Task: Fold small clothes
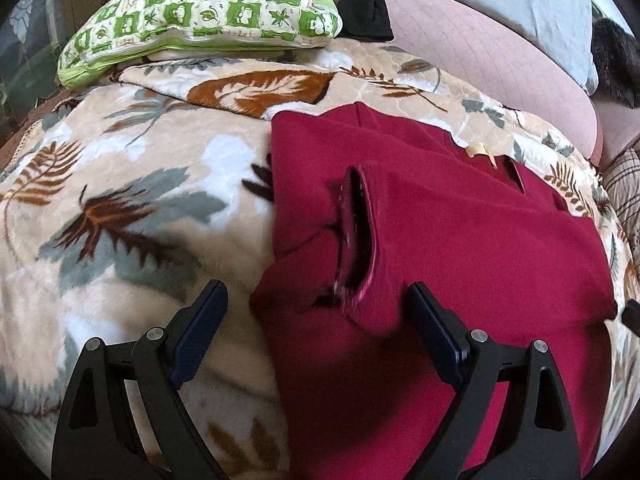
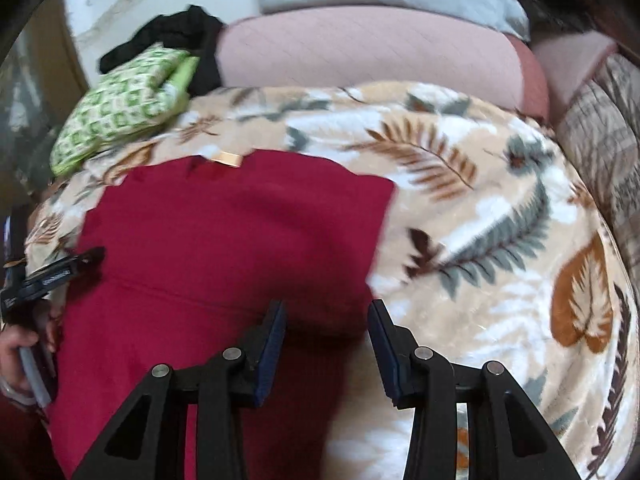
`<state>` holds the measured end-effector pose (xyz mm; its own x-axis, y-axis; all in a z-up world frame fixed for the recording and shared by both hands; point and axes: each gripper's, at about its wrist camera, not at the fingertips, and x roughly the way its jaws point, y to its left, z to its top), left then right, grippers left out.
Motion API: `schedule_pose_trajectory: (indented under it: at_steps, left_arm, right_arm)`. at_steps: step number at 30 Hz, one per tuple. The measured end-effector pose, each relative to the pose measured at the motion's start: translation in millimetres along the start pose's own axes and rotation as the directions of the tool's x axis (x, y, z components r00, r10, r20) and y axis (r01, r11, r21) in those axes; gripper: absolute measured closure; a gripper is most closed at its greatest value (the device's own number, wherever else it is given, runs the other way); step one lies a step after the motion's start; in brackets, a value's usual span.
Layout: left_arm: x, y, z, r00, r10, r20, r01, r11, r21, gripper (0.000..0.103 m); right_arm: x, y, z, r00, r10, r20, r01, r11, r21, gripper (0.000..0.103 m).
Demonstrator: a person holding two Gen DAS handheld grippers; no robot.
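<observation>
Dark red garment spread on a leaf-patterned blanket, both grippers above it with nothing between the pads.

The left gripper hangs with its jaws spread wide over the garment's left edge, where a sleeve opening (dark inside, its rim a little frayed) gapes between the fingers; the pads touch no cloth. The right gripper stands with its jaws apart over the garment's right edge, and I see nothing pinched there either. A pale label shows at the neckline on the far side. A green patterned pillow lies beyond the blanket, beside a pink cushion.
</observation>
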<state>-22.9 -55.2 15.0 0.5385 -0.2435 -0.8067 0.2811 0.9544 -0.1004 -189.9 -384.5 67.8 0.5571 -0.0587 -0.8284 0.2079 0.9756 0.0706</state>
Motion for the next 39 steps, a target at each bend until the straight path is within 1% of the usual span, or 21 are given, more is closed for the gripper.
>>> schedule_pose_trajectory:
  at_steps: [2, 4, 5, 7, 9, 12, 14, 17, 20, 24, 28, 30, 32, 34, 37, 38, 39]
  left_arm:
    - [-10.8, 1.2, -9.3, 1.000, 0.002, -0.003, -0.001, 1.000, 0.012, 0.012]
    - [-21.2, -0.6, -17.1, 1.000, 0.017, -0.007, -0.016, 0.999, 0.046, 0.012]
    - [-26.5, -2.3, -20.1, 1.000, 0.027, -0.003, -0.027, 0.998, 0.064, 0.012]
    - [-36.4, -5.1, -24.5, 0.999, 0.037, 0.010, -0.037, 0.995, 0.092, 0.012]
    - [-48.8, -7.3, -29.3, 0.999, 0.031, 0.016, -0.032, 0.995, 0.097, 0.012]
    - [-63.8, -11.3, -35.8, 1.000, 0.009, 0.016, -0.011, 0.995, 0.094, 0.012]
    - [-74.0, -14.5, -42.6, 1.000, 0.009, 0.018, -0.011, 0.994, 0.107, 0.012]
    - [-86.7, -17.5, -55.1, 1.000, 0.017, 0.018, -0.019, 0.992, 0.127, 0.012]
    - [-94.1, -16.5, -68.1, 0.999, 0.031, 0.007, -0.032, 0.990, 0.136, 0.012]
    - [-105.0, -9.4, -89.1, 0.999, 0.028, -0.017, -0.026, 0.994, 0.109, 0.012]
    - [-116.6, 3.1, -115.6, 0.997, -0.028, -0.067, 0.032, 0.997, 0.071, 0.012]
    - [-121.4, 8.1, -129.3, 0.993, -0.055, -0.100, 0.061, 0.996, 0.061, 0.012]
    - [-125.6, 13.8, -140.0, 0.990, -0.074, -0.117, 0.079, 0.996, 0.046, 0.012]
    - [-127.4, 20.7, -150.6, 0.986, -0.083, -0.142, 0.087, 0.996, 0.024, 0.012]
    - [-129.2, 29.5, -163.4, 0.981, -0.103, -0.166, 0.101, 0.995, -0.018, 0.012]
    - [-128.0, 31.3, -167.1, 0.977, -0.116, -0.177, 0.112, 0.993, -0.033, 0.012]
    - [-126.7, 32.0, -169.7, 0.974, -0.127, -0.188, 0.121, 0.992, -0.042, 0.012]
  right_arm:
    - [19.3, 5.7, -4.3, 0.999, 0.001, -0.046, -0.001, 1.000, 0.005, 0.062]
    - [41.8, 5.0, -11.2, 0.995, -0.024, -0.101, 0.026, 1.000, 0.013, 0.062]
    - [42.7, 4.4, -13.1, 0.996, -0.020, -0.091, 0.022, 0.999, 0.024, 0.062]
    - [31.5, 4.6, -12.8, 0.997, 0.000, -0.074, 0.004, 0.998, 0.058, 0.062]
    - [16.4, 5.9, -14.2, 0.997, 0.049, -0.064, -0.044, 0.996, 0.078, 0.062]
    - [-8.3, 9.4, -20.0, 0.998, 0.039, -0.044, -0.036, 0.998, 0.051, 0.062]
    - [-23.5, 9.6, -28.0, 0.998, 0.055, -0.031, -0.053, 0.997, 0.056, 0.060]
    - [-36.9, 7.8, -44.9, 0.994, 0.094, -0.047, -0.091, 0.993, 0.080, 0.058]
    - [-42.8, 9.9, -63.3, 0.993, 0.106, -0.060, -0.100, 0.991, 0.083, 0.058]
    - [-46.2, 9.3, -86.9, 0.992, 0.097, -0.080, -0.089, 0.990, 0.107, 0.057]
    - [-53.0, 4.1, -109.1, 0.987, 0.116, -0.110, -0.098, 0.982, 0.161, 0.056]
    - [-58.5, 2.8, -119.9, 0.986, 0.109, -0.127, -0.088, 0.983, 0.162, 0.054]
    - [-62.5, 0.4, -130.2, 0.982, 0.110, -0.151, -0.083, 0.981, 0.176, 0.047]
    - [-65.4, 0.0, -141.2, 0.974, 0.144, -0.175, -0.110, 0.976, 0.187, 0.044]
    - [-65.9, -0.4, -154.8, 0.963, 0.182, -0.199, -0.137, 0.966, 0.218, 0.044]
    - [-64.9, 0.6, -160.3, 0.958, 0.206, -0.199, -0.157, 0.959, 0.234, 0.043]
    - [-65.6, 5.1, -163.9, 0.960, 0.208, -0.188, -0.166, 0.962, 0.216, 0.043]
